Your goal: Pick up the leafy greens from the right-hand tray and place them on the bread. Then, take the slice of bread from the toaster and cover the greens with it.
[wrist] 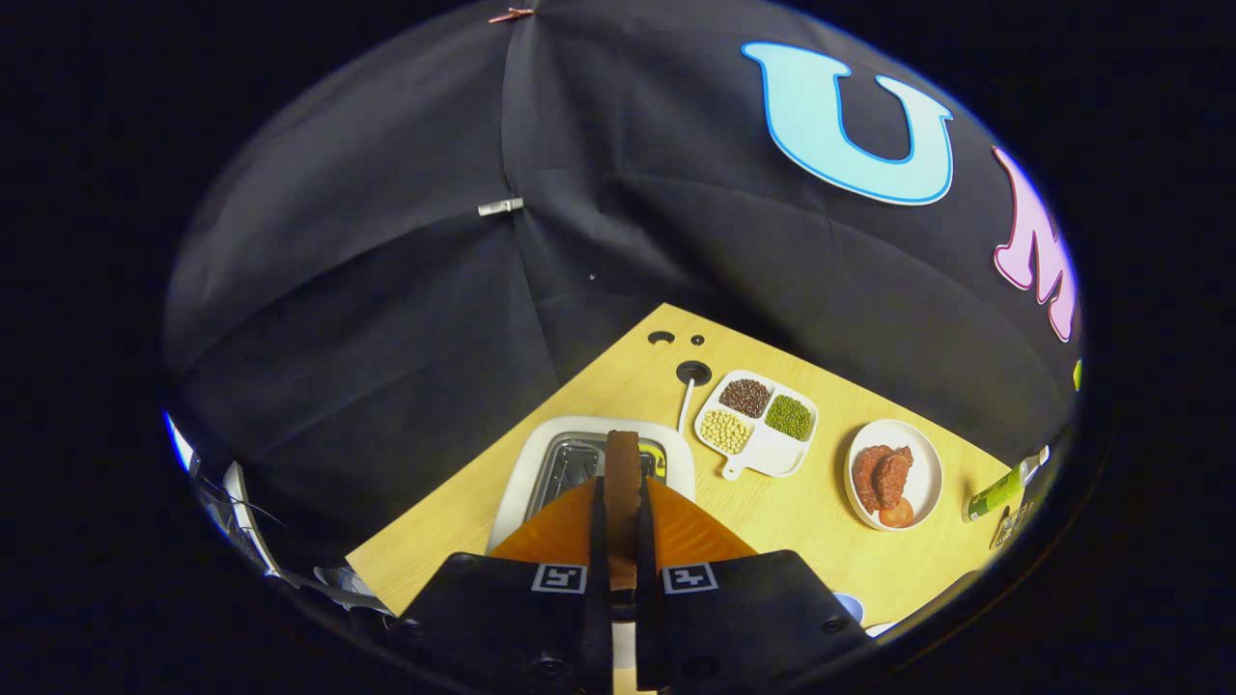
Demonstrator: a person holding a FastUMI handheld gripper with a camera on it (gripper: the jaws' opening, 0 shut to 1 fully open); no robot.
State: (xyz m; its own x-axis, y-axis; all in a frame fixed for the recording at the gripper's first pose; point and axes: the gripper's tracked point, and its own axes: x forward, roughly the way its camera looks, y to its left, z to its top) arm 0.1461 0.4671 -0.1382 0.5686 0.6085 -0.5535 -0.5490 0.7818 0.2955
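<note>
The gripper (pixel 623 521) is closed on one slice of bread (pixel 623 473), held edge-on and upright between its two orange fingers (pixel 555 531); both fingers press flat against the slice's sides. The slice shows a brown crust edge and rises just past the fingertips. Each black finger mount carries one square black-and-white marker.

Directly beyond the fingertips sits one white toaster (pixel 541 463) with rounded corners and a metal-lined top slot; the slice is above it, clear of the slot.

Ahead and to the right of the fingers, on the pale wood-grain table (pixel 792 512), lies one white divided tray (pixel 768 454) with a short handle. It has three filled compartments: dark brown beans, green beans and pale yellow beans. Further right stands one round white plate (pixel 922 454) holding reddish-brown pieces of meat and one orange-red slice. Beyond the plate, at the table's far right, a green-and-white bottle (pixel 999 494) lies tilted.
</note>
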